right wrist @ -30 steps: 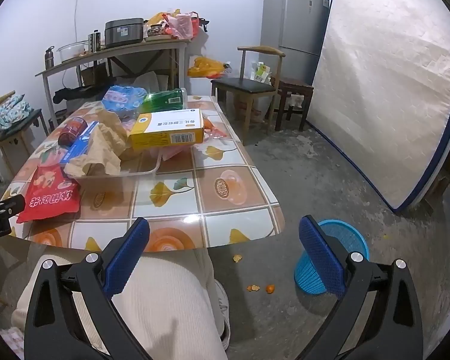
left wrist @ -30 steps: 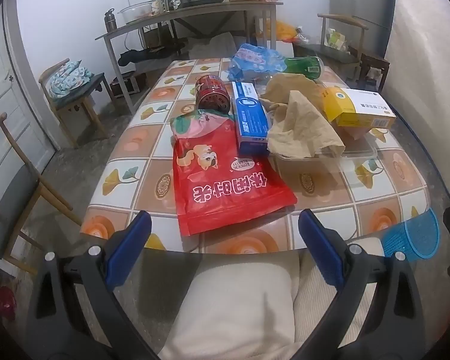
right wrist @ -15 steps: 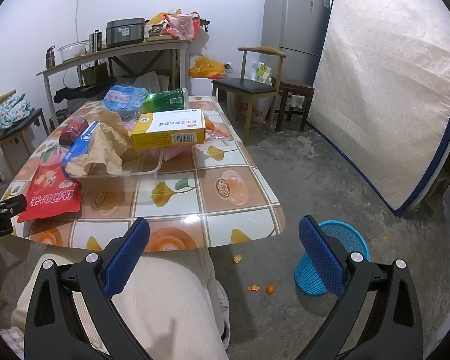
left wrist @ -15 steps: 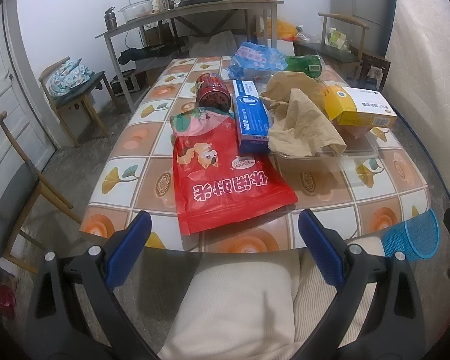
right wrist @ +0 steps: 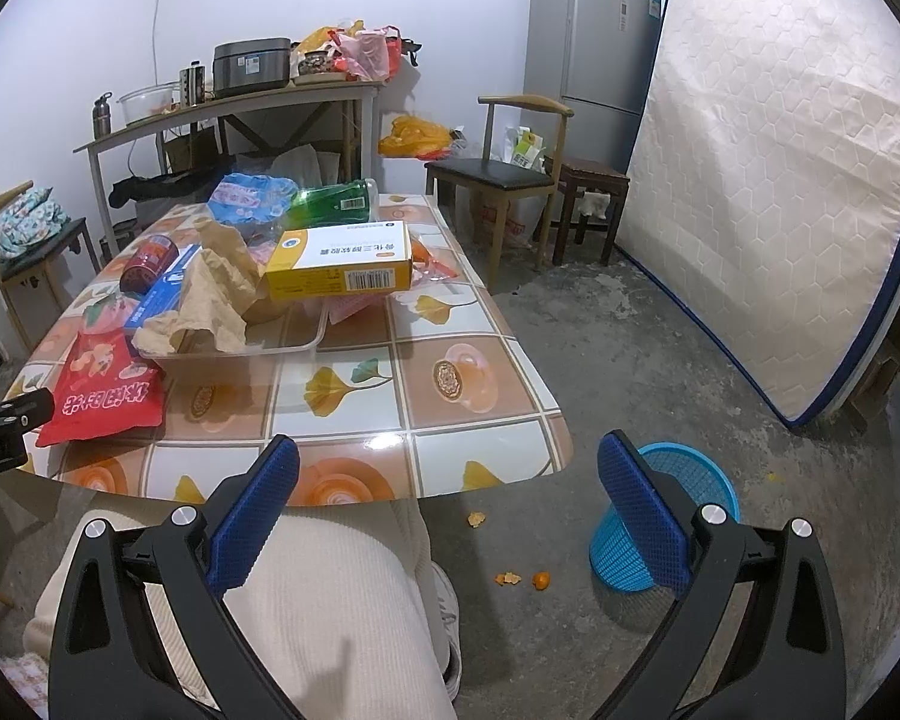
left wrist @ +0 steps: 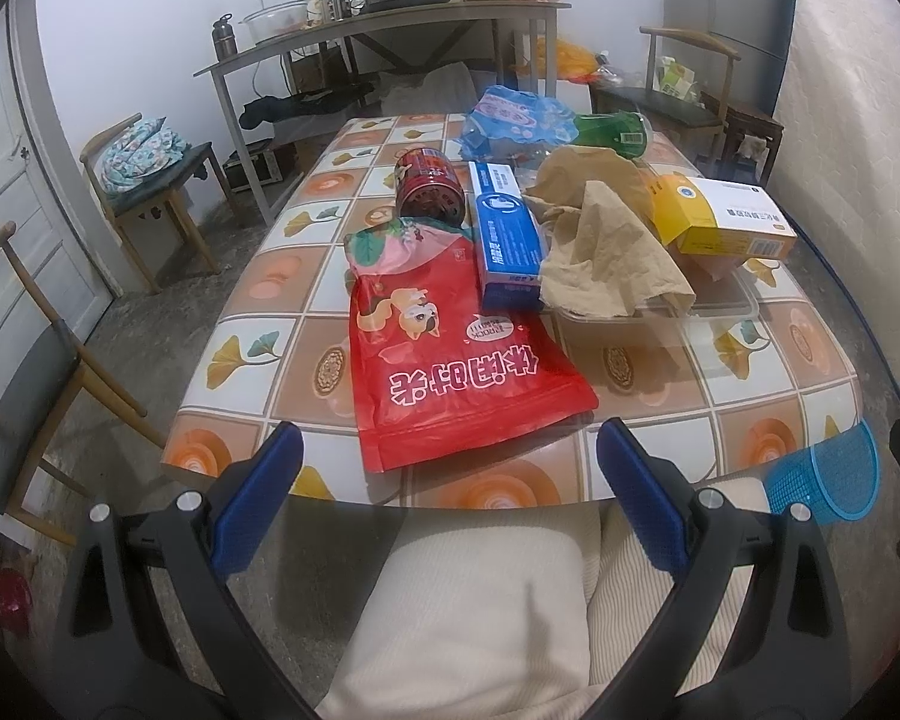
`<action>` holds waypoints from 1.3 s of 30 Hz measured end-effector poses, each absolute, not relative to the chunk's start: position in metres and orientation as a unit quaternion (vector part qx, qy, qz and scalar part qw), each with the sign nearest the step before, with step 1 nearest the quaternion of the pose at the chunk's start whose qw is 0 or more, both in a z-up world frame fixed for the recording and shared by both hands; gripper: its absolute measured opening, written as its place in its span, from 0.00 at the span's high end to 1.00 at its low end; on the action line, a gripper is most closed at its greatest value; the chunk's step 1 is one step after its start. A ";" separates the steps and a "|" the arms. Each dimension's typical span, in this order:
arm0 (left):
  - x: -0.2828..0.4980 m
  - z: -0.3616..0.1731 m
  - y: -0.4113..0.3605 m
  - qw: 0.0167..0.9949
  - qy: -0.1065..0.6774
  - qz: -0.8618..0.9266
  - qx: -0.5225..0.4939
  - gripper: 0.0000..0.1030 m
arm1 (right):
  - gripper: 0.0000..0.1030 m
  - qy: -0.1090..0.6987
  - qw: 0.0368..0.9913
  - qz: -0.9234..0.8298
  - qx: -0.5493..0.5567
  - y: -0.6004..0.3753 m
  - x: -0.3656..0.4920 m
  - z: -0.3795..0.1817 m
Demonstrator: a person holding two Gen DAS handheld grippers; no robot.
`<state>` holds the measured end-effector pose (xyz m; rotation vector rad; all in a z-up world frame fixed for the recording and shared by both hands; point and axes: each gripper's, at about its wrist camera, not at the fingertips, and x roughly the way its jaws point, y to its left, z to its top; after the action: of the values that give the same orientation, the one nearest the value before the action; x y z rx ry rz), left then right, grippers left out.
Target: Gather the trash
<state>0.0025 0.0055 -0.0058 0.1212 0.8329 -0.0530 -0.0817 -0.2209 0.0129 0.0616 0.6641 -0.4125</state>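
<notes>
On glossy tiled table, crinkly red pouch; both grippers' jaws gape empty.

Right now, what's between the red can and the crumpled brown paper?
In the left wrist view, the blue box lies between the red can and the crumpled brown paper.

Two boxes, one red snack bag, one red can, one blue basket, four chairs

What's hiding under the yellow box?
The yellow box rests on crumpled brown paper and a clear plastic tray. Something pinkish shows beneath; the rest is covered.
</notes>
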 end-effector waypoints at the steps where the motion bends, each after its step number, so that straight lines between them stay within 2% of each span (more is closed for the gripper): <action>1: 0.002 -0.006 0.005 0.912 0.404 -0.026 0.059 0.08 | 0.06 0.324 0.924 -0.201 0.030 -0.221 -0.082 0.013; 39: 0.002 -0.009 0.009 0.910 0.409 -0.027 0.058 0.08 | 0.06 0.322 0.924 -0.203 0.033 -0.216 -0.084 0.013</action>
<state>0.0023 0.0093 -0.0088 0.1194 0.8440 -0.0548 -0.0835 -0.2164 0.0127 0.0687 0.6601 -0.4161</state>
